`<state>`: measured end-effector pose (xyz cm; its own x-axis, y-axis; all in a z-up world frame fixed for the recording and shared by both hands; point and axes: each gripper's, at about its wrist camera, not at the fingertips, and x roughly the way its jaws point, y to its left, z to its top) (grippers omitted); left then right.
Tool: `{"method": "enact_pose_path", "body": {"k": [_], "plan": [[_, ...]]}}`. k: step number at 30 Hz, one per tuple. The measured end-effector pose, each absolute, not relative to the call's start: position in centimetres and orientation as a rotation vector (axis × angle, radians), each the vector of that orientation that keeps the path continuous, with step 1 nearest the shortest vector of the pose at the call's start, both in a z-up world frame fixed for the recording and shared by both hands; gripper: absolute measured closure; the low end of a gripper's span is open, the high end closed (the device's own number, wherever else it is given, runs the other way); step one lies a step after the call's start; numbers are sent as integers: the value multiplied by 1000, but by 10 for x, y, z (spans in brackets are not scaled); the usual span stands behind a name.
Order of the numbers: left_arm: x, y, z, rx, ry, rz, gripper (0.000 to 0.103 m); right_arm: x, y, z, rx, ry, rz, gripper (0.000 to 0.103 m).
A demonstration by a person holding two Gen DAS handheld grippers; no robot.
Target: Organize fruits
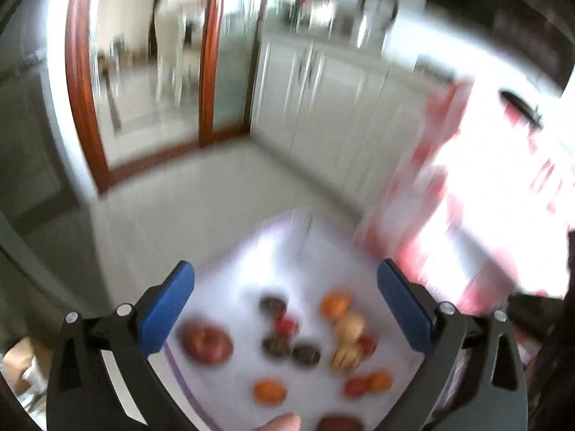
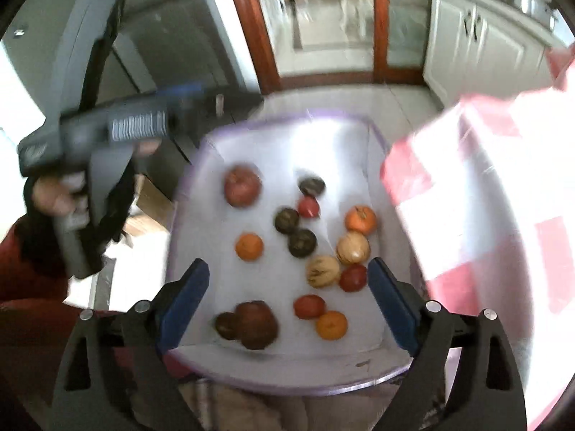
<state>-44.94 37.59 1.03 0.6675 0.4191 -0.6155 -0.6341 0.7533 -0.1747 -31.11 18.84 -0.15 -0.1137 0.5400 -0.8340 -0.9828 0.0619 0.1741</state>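
Observation:
Several fruits lie loose on a white tray [image 2: 287,136] with a purple rim. Among them are a red apple [image 2: 242,186], oranges [image 2: 249,246], dark green fruits [image 2: 302,242], pale striped fruits [image 2: 322,271], small red ones [image 2: 353,277] and a big dark red one [image 2: 257,324]. My right gripper [image 2: 287,265] hangs open above the tray's near half, nothing between its blue pads. The left wrist view is blurred. There the left gripper [image 1: 285,265] also stands open and empty above the tray [image 1: 251,258], with the apple [image 1: 206,344] below its left pad.
A pink-and-white checked bag [image 2: 485,179] hangs beside the tray's right side, also blurred in the left wrist view [image 1: 467,197]. A hand [image 2: 54,194] holds the left tool's grey body [image 2: 107,129] left of the tray. Behind are wood-framed glass doors [image 2: 323,18], white cabinets [image 2: 485,46] and tiled floor.

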Motion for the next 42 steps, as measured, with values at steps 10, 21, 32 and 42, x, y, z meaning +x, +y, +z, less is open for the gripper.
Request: {"method": "enact_pose_path", "body": {"k": [10, 21, 32, 42], "plan": [[-440, 378, 6, -477, 714, 796, 2, -302, 170, -8, -572, 964, 1262, 16], [-411, 342, -48, -413, 965, 843, 2, -299, 179, -44, -677, 1085, 1098, 16], [-409, 334, -79, -482, 1062, 776, 2, -297, 181, -57, -719, 1080, 1035, 16], [-404, 335, -83, -489, 1067, 764, 2, -298, 182, -58, -729, 1091, 1027, 16]]}}
